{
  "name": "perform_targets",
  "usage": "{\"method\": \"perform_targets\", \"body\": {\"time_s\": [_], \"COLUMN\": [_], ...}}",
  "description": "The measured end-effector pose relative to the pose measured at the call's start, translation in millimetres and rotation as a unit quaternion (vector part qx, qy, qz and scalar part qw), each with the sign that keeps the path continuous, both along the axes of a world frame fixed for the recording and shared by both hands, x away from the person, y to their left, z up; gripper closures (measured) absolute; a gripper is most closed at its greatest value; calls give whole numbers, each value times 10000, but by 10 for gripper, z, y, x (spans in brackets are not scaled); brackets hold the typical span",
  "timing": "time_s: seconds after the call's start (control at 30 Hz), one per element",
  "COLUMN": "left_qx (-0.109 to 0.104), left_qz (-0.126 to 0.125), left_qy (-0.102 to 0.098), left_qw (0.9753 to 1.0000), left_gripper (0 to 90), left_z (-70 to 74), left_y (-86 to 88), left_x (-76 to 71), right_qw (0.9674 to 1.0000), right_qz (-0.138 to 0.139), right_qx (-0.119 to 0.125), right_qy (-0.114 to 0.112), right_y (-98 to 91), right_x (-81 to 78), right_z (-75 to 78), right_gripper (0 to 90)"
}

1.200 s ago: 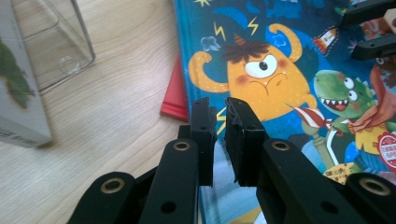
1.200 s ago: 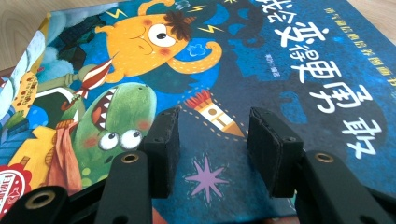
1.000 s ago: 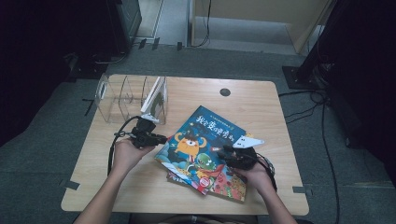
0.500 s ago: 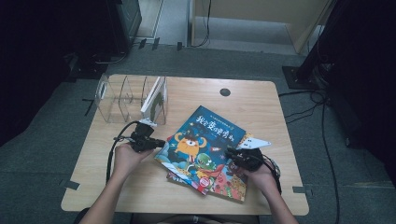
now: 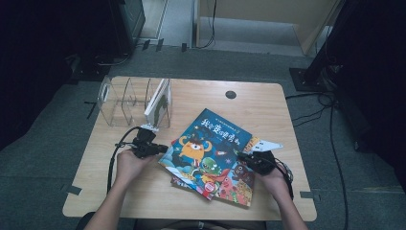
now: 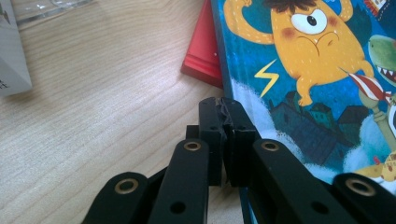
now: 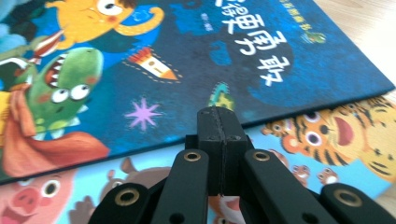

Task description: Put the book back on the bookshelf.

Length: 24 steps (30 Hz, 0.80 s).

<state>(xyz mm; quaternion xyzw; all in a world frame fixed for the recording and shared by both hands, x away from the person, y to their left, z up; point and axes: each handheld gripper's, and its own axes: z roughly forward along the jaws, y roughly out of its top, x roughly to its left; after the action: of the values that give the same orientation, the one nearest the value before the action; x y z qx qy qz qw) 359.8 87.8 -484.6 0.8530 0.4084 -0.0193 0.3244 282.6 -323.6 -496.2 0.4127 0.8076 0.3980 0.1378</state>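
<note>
Your left gripper was a black block with a pale plate on top and a black cable looping back along your forearm. Your right gripper was black too, topped by a grey three-cornered plate, with dark cable bunched at your wrist. In both gripper views, at the bottom of the frame, black jaw links carried brass-ringed pivots. Your forearms were bare.

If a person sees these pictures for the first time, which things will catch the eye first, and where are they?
First comes the blue picture book with its orange monster, on top of a pile near the table's front middle. The left gripper is at its left edge and the right gripper at its right side, both with jaws shut. At the back left, a clear rack holds one upright white book.
</note>
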Motion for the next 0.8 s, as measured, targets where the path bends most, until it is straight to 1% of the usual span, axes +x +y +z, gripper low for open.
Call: {"method": "perform_targets", "body": {"time_s": [0.03,0.1,0.23,0.4,0.53,0.67,0.8], "left_qx": [19,-34,-88,-96,-68,-107,-93], "left_qz": [-19,21,41,12,-35,-60,-61], "left_qy": [-6,5,74,110,122,143,140], "left_qw": [10000,10000,9999,9999,9999,9998,9998], "left_gripper": [885,891,898,898,898,897,898], "left_z": [4,2,-3,-4,1,-6,-5], "left_y": [3,7,8,-8,-26,-42,-65], "left_x": [-2,-9,-24,-63,-89,-127,-173], "right_qw": [10000,9999,9999,9998,9997,9996,9995], "right_qz": [-12,-50,-45,-106,-133,-186,-225], "right_qx": [-14,4,26,89,81,139,131], "right_qy": [18,88,104,146,169,186,200], "right_y": [-11,-15,-30,-56,-67,-89,-107], "right_x": [10,31,43,60,66,80,97], "right_z": [-4,-21,-26,-30,-26,-30,-26], "right_gripper": [900,900,900,891,891,891,890]}}
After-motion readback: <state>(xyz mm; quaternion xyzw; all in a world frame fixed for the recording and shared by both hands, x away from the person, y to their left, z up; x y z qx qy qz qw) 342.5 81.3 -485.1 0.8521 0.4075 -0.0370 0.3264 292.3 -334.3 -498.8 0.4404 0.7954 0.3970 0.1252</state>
